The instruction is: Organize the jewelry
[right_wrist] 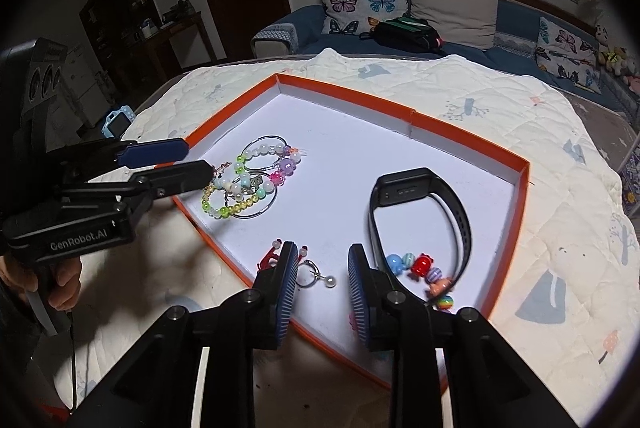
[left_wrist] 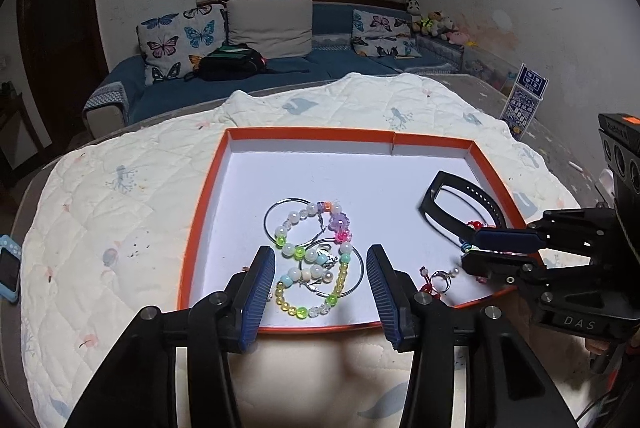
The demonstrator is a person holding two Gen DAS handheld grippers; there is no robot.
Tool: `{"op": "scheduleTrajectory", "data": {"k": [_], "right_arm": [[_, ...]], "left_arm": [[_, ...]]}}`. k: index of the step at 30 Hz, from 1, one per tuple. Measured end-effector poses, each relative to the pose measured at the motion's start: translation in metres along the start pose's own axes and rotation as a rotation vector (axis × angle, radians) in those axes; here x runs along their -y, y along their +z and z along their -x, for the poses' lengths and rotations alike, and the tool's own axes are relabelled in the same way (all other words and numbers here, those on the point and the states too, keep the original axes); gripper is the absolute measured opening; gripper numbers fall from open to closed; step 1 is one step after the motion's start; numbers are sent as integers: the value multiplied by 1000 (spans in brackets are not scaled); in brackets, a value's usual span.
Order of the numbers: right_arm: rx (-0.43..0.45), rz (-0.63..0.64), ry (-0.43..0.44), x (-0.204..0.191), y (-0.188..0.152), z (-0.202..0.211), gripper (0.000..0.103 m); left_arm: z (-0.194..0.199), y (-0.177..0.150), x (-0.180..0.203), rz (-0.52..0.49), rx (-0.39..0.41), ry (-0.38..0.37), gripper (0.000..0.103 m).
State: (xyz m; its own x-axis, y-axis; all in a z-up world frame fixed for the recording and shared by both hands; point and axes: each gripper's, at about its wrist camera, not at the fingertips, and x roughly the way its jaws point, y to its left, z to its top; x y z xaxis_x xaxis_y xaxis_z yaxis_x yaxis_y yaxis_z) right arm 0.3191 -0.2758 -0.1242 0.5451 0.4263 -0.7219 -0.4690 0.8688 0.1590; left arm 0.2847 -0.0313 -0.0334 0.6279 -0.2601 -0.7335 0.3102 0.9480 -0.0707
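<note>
An orange-rimmed white tray (left_wrist: 208, 196) (right_wrist: 520, 188) lies on a quilt. In it are a tangle of bead bracelets and silver hoops (left_wrist: 316, 256) (right_wrist: 248, 180), a black watch band (left_wrist: 464, 204) (right_wrist: 424, 200), a bracelet of coloured beads (right_wrist: 424, 268), and a pearl ring (left_wrist: 440, 278) (right_wrist: 316, 276) with a red knot charm (right_wrist: 272, 254). My left gripper (left_wrist: 322, 268) (right_wrist: 196, 158) is open, its fingers on either side of the bead tangle. My right gripper (right_wrist: 322, 268) (left_wrist: 466, 248) is open and empty over the tray's near edge, beside the pearl ring.
The quilt (left_wrist: 120, 212) covers a round table. A blue child's watch (left_wrist: 8, 274) (right_wrist: 116, 122) lies at the table's left edge. A sofa with butterfly pillows and a black bag (left_wrist: 232, 62) stands behind. A blue-white box (left_wrist: 524, 100) stands at the far right.
</note>
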Motion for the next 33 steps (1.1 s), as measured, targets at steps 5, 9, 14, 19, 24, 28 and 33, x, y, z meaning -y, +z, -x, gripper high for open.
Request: {"op": "scheduleTrajectory", "data": {"k": [5,9,14,19,24,28,33], "right_arm": [[9,-3,-15,0,-2,10,34],[34,-16,-20,-2,-6,23,40],[62,-33,-22,-6,-10,40,48],[107,-12,-57,-17,-18,57,67],[119,20,-102,-27,-25,65,70],[135,20,-124,-34,-32,74,73],[155,15,-159,-40,-42,85,75]], "left_arm": [[16,-4,-3,22,16,14,52],[38,-9,-3,32,46,39,61],[70,-18,-3,58,84,62,76],[103,-33,2,64,135,104,96],[128,-49,10,63,162,133,103],[144,-63,17,64,170,161,103],[161,-79,22,75,183,188,103]]}}
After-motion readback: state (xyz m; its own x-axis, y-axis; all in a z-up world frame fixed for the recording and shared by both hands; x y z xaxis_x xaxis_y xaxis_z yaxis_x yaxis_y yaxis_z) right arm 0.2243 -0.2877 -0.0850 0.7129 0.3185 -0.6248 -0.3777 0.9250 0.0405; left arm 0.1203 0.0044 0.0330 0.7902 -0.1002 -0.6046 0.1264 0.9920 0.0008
